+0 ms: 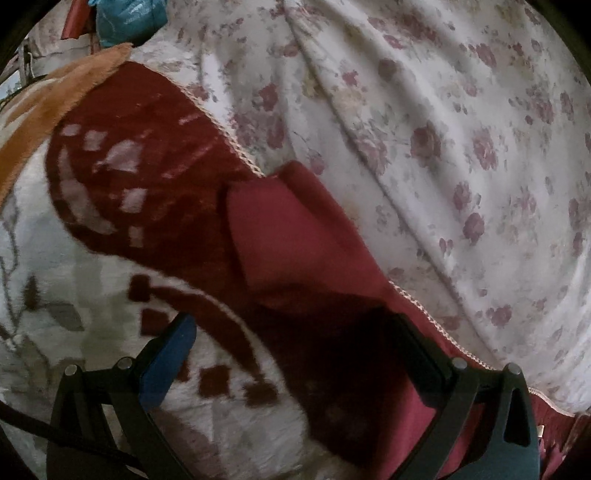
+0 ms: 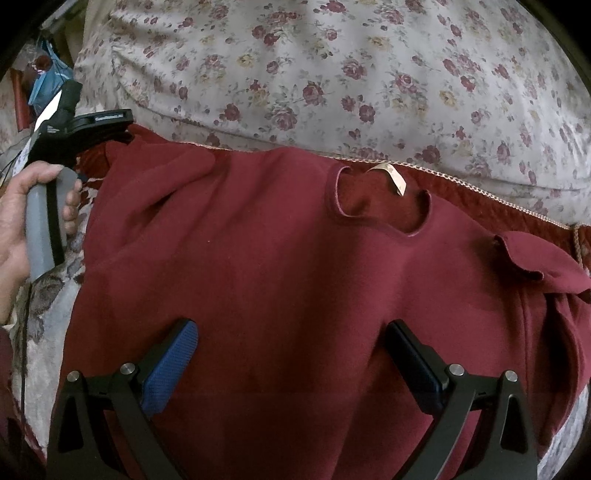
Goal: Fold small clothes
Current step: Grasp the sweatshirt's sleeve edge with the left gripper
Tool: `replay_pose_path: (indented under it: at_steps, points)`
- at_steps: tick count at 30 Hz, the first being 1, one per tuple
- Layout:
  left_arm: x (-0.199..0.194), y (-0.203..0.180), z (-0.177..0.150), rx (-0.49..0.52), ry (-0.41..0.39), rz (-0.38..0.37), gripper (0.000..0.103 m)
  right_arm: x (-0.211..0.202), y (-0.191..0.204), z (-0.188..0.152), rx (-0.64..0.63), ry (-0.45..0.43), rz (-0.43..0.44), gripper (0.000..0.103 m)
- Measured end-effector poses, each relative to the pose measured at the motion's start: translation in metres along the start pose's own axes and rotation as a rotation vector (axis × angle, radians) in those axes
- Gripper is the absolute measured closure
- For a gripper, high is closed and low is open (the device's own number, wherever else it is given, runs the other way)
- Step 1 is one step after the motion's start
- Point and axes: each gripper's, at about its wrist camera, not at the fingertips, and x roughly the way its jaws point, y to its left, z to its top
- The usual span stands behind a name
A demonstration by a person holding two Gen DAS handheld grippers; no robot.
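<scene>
A dark red small shirt [image 2: 280, 266] lies spread flat on a blanket, neck opening [image 2: 380, 203] with a tan label away from me. My right gripper [image 2: 291, 354] hovers open over the shirt's lower middle, holding nothing. In the right wrist view the left gripper's body [image 2: 70, 125] shows, hand-held at the shirt's left sleeve; its fingertips are hidden there. In the left wrist view my left gripper [image 1: 291, 343] is open above the sleeve [image 1: 295, 236], which is dark red and lies on the blanket's edge. The image is motion-blurred.
The shirt rests on a red-and-white patterned fleece blanket [image 1: 122, 173] with a stitched edge. Beyond it lies a floral white sheet [image 2: 332, 74]. A blue bag and clutter [image 1: 125, 18] sit at the far left corner.
</scene>
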Motion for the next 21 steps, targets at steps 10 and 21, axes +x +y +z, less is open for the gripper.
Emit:
replay_pose_path:
  at_steps: [10,21]
  points:
    - [0.021,-0.004,0.007,-0.086,0.079,-0.158,0.089,0.001,0.001,0.001,0.005,-0.001,-0.004,0.000]
    - [-0.100,-0.027,0.007,0.089,-0.042,-0.461,0.103,-0.024,-0.014,0.001,0.082,-0.061,0.027,0.000]
